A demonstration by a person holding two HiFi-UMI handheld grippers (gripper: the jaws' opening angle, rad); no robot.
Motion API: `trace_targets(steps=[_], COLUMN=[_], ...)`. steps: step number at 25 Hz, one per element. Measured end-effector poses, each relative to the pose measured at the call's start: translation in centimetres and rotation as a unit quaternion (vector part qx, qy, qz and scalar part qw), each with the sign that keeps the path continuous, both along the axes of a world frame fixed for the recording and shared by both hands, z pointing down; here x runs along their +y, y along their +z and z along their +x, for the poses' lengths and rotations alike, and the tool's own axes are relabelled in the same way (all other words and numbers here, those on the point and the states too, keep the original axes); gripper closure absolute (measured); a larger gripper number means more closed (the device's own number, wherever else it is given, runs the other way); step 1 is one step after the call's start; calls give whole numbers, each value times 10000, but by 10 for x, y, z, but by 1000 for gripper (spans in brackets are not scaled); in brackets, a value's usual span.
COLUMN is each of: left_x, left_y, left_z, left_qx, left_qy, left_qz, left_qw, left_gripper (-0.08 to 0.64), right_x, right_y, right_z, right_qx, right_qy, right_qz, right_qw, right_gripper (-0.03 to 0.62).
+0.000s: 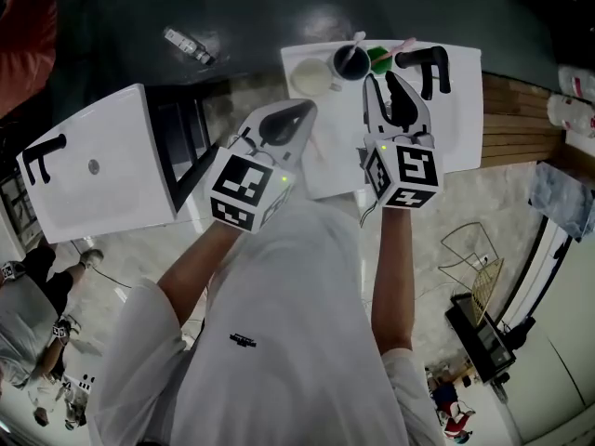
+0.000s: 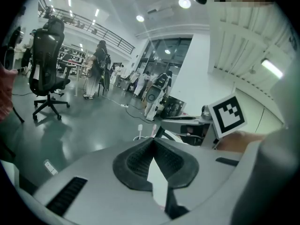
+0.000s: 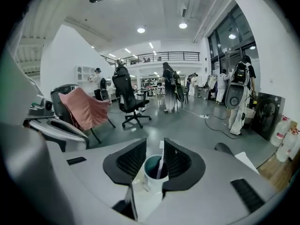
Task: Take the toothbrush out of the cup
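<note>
A dark cup (image 1: 351,62) stands on the white sink counter (image 1: 460,110), and a pale toothbrush (image 1: 358,39) leans out of it. My right gripper (image 1: 379,80) hovers just in front of the cup with its jaws apart. In the right gripper view the teal-lined cup (image 3: 152,168) shows through the gap of the right gripper (image 3: 154,145), with the toothbrush (image 3: 161,165) upright inside; the pads touch neither. My left gripper (image 1: 305,110) hangs to the left over the counter edge. Its jaws meet at the tip in the left gripper view (image 2: 152,142), holding nothing.
A white cup (image 1: 311,78), a green item (image 1: 378,59) and a black faucet (image 1: 429,63) stand near the dark cup. A second white sink unit (image 1: 93,170) is at the left. Wooden boards (image 1: 521,119) lie at the right. An office chair (image 3: 126,100) and people stand beyond.
</note>
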State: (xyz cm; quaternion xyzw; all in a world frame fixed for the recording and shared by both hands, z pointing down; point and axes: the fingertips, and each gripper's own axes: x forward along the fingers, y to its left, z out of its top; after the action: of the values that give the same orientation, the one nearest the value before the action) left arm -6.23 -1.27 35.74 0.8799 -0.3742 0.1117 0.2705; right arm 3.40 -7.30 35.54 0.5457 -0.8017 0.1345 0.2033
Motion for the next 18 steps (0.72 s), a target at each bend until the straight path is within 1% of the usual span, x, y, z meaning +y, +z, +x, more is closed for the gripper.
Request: trace_targets(steps=[4, 8, 12, 15, 18], left_x=[-8, -9, -16, -16, -16], left_y=[2, 12, 20, 21, 26], left_z=[-2, 1, 3, 4, 2], left_qx=[-46, -146, -211, -228, -244], left_qy=[-306, -593, -858, -1042, -1179], left_qz=[-51, -197, -271, -324, -385], left_qw=[9995, 9979, 9957, 9938, 9920], left_gripper=[557, 557, 557, 557, 557], right_x=[-25, -44, -65, -73, -79], right_y=[17, 40, 65, 75, 82], right_z=[0, -5, -7, -11, -12], right_qx=[-68, -115, -37, 59, 98], right_qy=[-46, -205, -283, -388, -395], right_qz=[-204, -461, -659, -764, -850], right_qw=[9998, 9987, 9974, 9963, 9956], right_gripper=[491, 468, 465, 465, 465])
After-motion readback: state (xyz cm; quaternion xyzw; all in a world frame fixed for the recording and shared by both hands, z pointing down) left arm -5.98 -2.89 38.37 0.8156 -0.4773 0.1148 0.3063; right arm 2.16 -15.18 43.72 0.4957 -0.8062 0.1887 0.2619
